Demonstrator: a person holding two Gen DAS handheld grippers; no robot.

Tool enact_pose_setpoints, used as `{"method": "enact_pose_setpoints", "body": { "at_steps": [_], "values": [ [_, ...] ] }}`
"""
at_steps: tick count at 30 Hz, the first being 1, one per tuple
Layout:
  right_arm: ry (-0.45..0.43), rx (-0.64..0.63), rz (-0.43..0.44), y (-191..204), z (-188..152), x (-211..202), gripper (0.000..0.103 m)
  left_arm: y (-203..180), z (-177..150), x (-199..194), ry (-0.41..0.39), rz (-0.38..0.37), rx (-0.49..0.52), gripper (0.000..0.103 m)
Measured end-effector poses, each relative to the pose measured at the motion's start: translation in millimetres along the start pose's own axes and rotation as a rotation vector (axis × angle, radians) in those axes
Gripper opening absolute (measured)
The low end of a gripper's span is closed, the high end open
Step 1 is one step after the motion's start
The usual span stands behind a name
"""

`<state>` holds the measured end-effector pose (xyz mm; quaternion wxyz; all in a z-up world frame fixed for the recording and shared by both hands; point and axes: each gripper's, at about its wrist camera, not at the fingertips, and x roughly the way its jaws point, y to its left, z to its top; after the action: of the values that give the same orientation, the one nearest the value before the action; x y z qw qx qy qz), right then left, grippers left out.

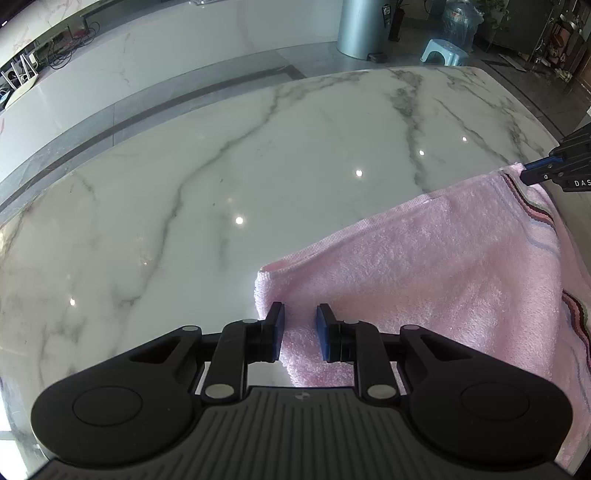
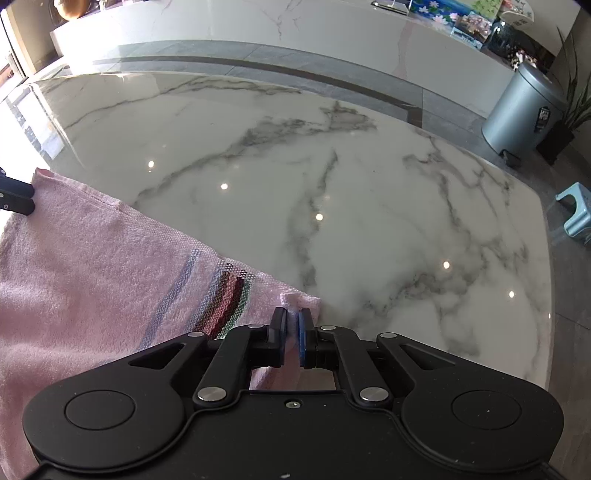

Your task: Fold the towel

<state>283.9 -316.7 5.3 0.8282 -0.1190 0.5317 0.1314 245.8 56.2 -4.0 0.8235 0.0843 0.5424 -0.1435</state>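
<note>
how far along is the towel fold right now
Done: the pink towel already looks doubled, with a folded edge toward the marble table. In hand: the left tongs straddle its near corner with a gap showing, while the right tongs pinch the striped corner. Left: at least laying it flat; I can't tell whether more folds follow.

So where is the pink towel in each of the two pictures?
Left wrist view: the pink towel fills the lower right, running up to the right edge.
Right wrist view: the pink towel fills the lower left, from the left edge down to the gripper.
Shared landmark: the silver bin on the floor beyond the marble table.
</note>
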Motion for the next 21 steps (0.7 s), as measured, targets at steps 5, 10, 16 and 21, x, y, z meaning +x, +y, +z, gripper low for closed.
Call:
{"method": "enact_pose_setpoints", "body": {
  "at_steps": [5,10,16,21],
  "values": [
    [0.015,0.018,-0.113,-10.8,-7.7,-4.2,0.020,0.2,-0.4,0.3,-0.005,0.002,-0.008,0.019],
    [-0.004,0.061,-0.075,-18.9,-26.8,-27.5,0.020,-0.6,-1.0,-1.5,-0.018,0.015,-0.024,0.019],
    [-0.045,0.042,0.001,11.5,-63.4,-77.1,0.021,-11.0,-12.1,-34.6,-0.091,0.024,-0.038,0.019],
    [-0.046,0.023,0.046,47.3,-101.2,-106.6,0.024,-48.2,-46.8,-84.9,-0.151,-0.050,0.025,0.021]
  ]
}}
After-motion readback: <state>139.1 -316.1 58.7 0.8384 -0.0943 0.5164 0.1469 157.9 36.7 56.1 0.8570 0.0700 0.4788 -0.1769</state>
